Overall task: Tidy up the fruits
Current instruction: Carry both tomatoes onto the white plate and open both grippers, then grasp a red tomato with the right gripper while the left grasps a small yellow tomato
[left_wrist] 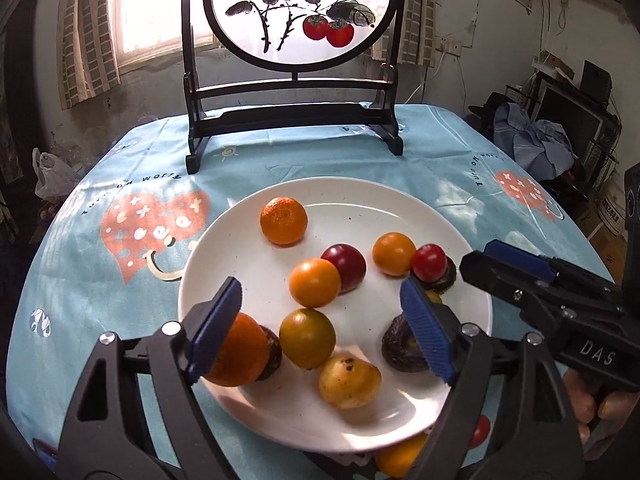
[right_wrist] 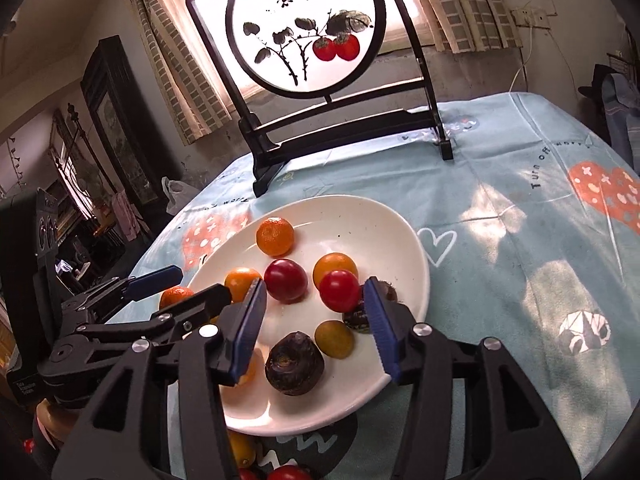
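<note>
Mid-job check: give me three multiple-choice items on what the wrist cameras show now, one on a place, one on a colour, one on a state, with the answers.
1. Where does the framed round painting stand?
A. On the table beyond the white plate
B. On the white plate
C. On the floor

2. What colour is the tablecloth?
A. Plain white
B. Light blue with red hearts
C. Dark green

3. How do the left gripper's fingers stand?
A. Clamped on an orange
B. Shut with nothing between
C. Apart, gripping nothing

Answers
1. A: its dark stand rests on the cloth behind the white plate.
2. B: both views show light blue cloth with red heart prints.
3. C: the left gripper has its blue fingers spread wide over the fruit, pressing on none.
</note>
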{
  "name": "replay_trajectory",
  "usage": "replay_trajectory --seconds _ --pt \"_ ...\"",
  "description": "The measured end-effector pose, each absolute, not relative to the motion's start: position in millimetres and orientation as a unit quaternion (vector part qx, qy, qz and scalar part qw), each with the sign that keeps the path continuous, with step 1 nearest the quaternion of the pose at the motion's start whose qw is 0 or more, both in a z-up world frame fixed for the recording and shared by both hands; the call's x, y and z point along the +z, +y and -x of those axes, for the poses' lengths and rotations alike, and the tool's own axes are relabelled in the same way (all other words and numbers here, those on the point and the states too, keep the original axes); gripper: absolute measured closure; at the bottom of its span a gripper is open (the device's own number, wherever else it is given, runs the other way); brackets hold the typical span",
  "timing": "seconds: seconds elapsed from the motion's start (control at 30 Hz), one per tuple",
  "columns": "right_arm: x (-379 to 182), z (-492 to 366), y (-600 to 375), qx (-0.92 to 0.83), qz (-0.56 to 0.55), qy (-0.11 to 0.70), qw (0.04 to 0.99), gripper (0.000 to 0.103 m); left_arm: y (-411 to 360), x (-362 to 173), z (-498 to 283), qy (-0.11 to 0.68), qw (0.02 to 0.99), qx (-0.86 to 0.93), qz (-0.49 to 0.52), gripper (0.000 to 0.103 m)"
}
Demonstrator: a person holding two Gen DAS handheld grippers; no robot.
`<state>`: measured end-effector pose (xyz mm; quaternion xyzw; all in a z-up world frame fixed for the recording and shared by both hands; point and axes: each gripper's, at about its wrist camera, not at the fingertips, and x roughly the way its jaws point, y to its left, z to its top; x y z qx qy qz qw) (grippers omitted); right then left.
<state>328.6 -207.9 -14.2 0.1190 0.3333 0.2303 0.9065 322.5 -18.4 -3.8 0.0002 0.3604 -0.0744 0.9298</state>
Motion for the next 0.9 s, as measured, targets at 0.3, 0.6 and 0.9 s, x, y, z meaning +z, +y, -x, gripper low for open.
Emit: replay_trajectory --seconds 0.3,0.6,0.9 --pt "-14.3 -268.9 -215.3 0.264 -0.086 0.355 0.893 0.048 24.6 -15.8 -274.9 0.369 0.926 -0.039 0.065 0.007" --pt "-40.7 -247.9 -198.8 0.246 -0.009 0.415 0.876 0.048 36.5 -31.0 -251.1 0.378 0.925 -0.001 0.039 0.007" --pt "-55.3 -245.8 -188.4 0.255 0.012 0.445 0.858 0.059 34.8 -26.1 -246.9 0.372 0.928 0.001 0.029 0.007"
